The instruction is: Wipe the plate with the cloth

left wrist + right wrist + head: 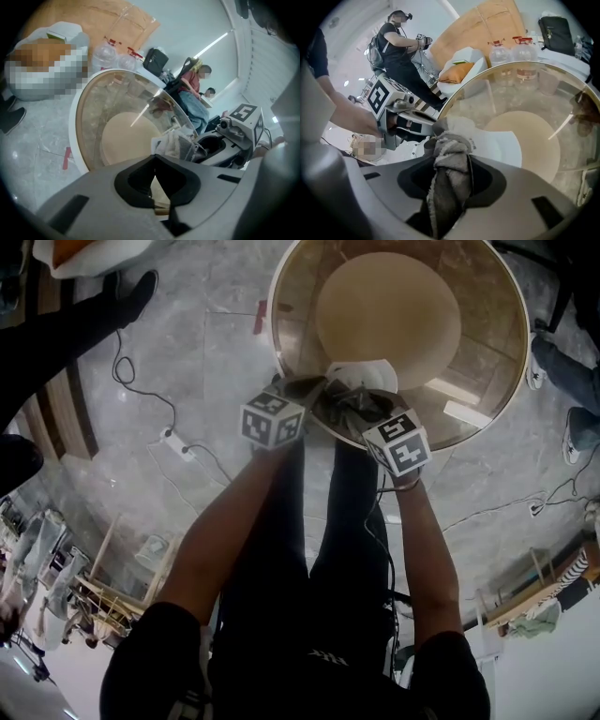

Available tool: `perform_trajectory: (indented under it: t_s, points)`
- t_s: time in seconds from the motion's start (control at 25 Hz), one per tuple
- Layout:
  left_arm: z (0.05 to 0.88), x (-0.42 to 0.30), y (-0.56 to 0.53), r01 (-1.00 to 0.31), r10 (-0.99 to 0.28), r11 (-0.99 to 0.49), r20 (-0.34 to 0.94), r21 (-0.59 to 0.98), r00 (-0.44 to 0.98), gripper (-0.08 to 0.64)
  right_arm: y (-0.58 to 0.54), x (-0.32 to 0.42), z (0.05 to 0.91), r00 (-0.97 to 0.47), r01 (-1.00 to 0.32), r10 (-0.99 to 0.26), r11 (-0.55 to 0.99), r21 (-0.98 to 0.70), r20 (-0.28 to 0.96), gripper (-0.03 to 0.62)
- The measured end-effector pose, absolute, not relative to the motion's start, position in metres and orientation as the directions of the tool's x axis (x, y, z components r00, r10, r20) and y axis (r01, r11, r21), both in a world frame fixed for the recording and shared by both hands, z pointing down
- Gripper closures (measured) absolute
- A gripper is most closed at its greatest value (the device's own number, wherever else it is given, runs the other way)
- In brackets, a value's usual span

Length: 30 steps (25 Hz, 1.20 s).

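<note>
Plate (500, 147), white, lies at the near rim of the round glass table (492, 381), straight in front of the person. Both tools are on it, so the wiping looks to be under way or just starting, not finished. No dirty or wet patch shows on the plate's bare part, so I cannot judge how much is clean. The grey cloth (449, 161) is bunched into a wad and clamped between the jaws of the right gripper (452, 169), and its free end lies on the plate's near-left edge. The left gripper (154, 161) has its jaws drawn together on a thin pale edge. I take this for the plate's rim, held steady, though its own view shows only a sliver. What is left, as I judge it, is sweeping the cloth across the open white face.

In the head view the two marker cubes and the cloth cover most of the plate. Its far rim is hard to separate from the beige table base seen through the glass. Whether the cloth is damp cannot be told.
</note>
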<state>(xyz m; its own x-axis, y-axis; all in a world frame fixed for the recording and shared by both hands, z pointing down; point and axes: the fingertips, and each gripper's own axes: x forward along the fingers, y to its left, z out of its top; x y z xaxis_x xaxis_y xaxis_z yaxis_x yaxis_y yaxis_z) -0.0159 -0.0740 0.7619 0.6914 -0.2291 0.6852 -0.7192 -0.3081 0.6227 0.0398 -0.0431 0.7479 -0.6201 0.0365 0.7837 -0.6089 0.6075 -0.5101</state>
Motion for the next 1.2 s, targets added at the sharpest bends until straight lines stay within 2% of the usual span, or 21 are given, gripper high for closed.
perform_trajectory:
  t_s: [0.24,0.6,0.88,1.2]
  points:
    - [0.761,-0.019,-0.071,-0.720,-0.216,-0.325,0.693,0.613,0.688,0.554,-0.075,0.050,0.750,-0.610,-0.635,-0.011,0.604,-0.481,0.792,0.434]
    - [0.761,-0.018,-0.074,-0.727,-0.228,-0.315,0.695,0.610,0.682,0.554,-0.090,0.114,0.744,-0.557,-0.726,-0.094,0.537,-0.429,0.825,0.436]
    - [0.762,-0.020,-0.077,-0.737,-0.242,-0.300,0.699,0.606,0.673,0.555,-0.045,0.121,0.742,-0.552,-0.712,-0.043,0.544,-0.443,0.833,0.436]
    - [0.760,-0.020,-0.079,-0.731,-0.247,-0.318,0.692,0.603,0.678,0.555,-0.021,0.064,0.746,-0.622,-0.646,0.018,0.553,-0.526,0.783,0.436]
